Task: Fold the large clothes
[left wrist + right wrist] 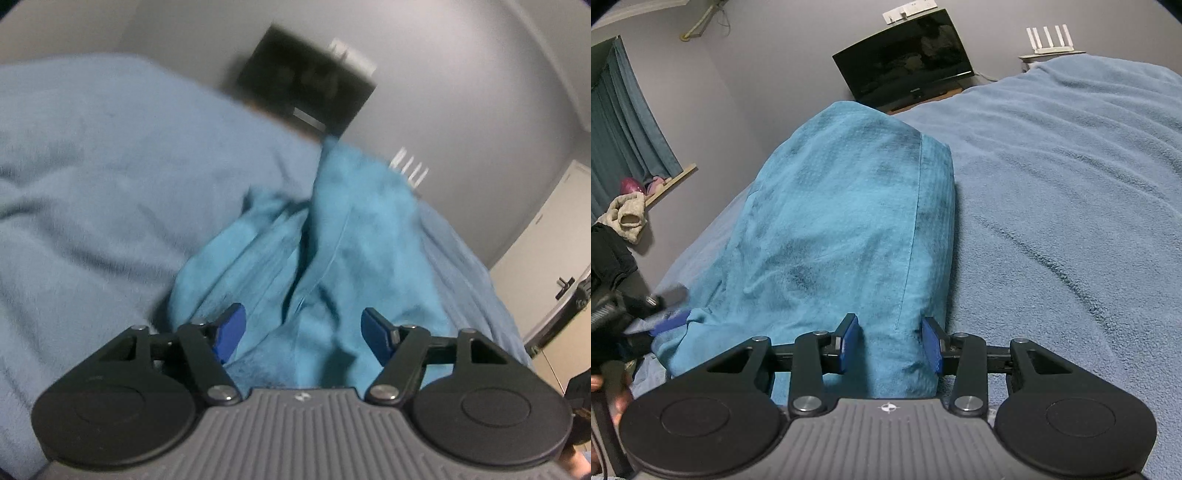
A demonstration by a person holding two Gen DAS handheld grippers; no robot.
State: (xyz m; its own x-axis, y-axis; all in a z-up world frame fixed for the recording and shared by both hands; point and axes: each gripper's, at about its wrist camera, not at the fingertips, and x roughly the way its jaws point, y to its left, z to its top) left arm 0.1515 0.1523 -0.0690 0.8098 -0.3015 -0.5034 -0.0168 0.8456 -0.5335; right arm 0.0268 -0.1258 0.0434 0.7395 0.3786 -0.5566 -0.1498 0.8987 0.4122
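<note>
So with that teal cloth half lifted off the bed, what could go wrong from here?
The right gripper has only a thick bunch of the teal garment between its blue pads, so the cloth could slip out. The left gripper stands open with nothing pinched, so that side may sag and crease. Both grippers sit close together; they could bump or snag the fleece blanket.

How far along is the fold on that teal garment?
Partly folded: the teal garment lies as a narrow doubled strip on the blue blanket. The right gripper straddles its near end; the left gripper is open above rumpled cloth. Squaring up remains.
</note>
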